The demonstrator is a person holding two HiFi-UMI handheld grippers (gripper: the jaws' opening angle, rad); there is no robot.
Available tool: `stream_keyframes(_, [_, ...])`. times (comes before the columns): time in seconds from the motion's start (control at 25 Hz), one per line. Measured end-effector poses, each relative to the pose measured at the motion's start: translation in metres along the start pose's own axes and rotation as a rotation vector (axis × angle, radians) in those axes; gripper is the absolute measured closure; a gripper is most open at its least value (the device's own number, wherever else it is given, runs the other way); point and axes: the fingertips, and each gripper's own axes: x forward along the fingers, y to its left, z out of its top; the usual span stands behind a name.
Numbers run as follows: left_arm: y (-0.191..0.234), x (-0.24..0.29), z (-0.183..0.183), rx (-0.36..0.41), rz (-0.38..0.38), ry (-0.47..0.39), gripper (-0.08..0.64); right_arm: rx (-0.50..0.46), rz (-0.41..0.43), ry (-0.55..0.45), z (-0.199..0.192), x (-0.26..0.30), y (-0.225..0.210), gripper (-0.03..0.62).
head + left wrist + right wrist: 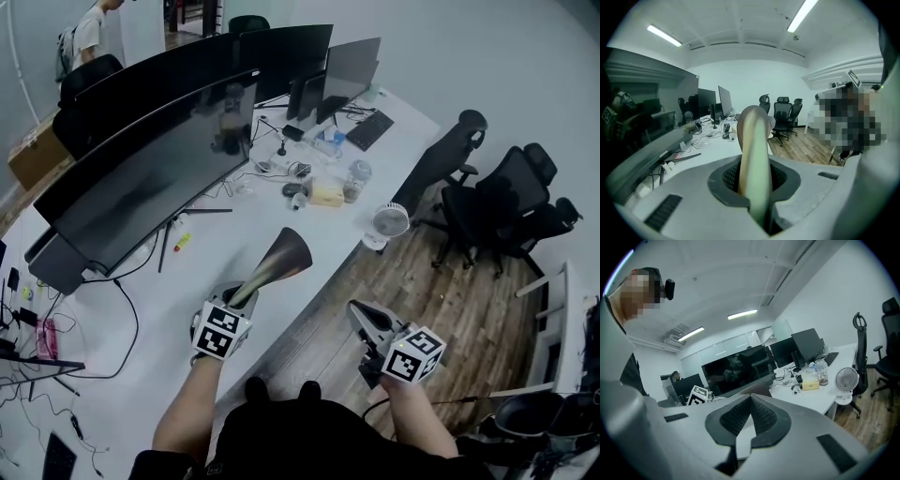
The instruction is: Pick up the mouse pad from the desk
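The mouse pad (283, 261) is dark with a pale underside and bends into a curl. It hangs in the air above the white desk (323, 239), with my left gripper (242, 296) shut on its near edge. In the left gripper view the mouse pad (754, 150) stands up from between the jaws of the left gripper (757, 190). My right gripper (357, 310) is beyond the desk's front edge, over the wooden floor, shut with nothing in it. In the right gripper view the pads of the right gripper (750, 404) meet at the tip, and the mouse pad (758, 389) shows just behind them.
A large curved monitor (141, 178) stands on the desk to the left, with cables beside it. Farther back are a yellow box (326, 194), a jar (356, 178), a small fan (389, 223) and a keyboard (370, 129). Black office chairs (497, 197) stand at the right. A person (92, 28) is far back.
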Motion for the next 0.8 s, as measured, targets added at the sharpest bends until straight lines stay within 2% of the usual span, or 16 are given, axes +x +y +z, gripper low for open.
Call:
stream_keyframes(0.44, [-0.031,-0.008,0.044,-0.038,0.071,-0.046,0.499,0.009,0.039,-0.033,0.017,-0.036,-0.045,0.588])
stream_keyframes(0.8, [-0.059,-0.017,0.078,-0.045,0.091,-0.087,0.499,-0.017,0.077,-0.098,0.058,-0.055,-0.067,0.588])
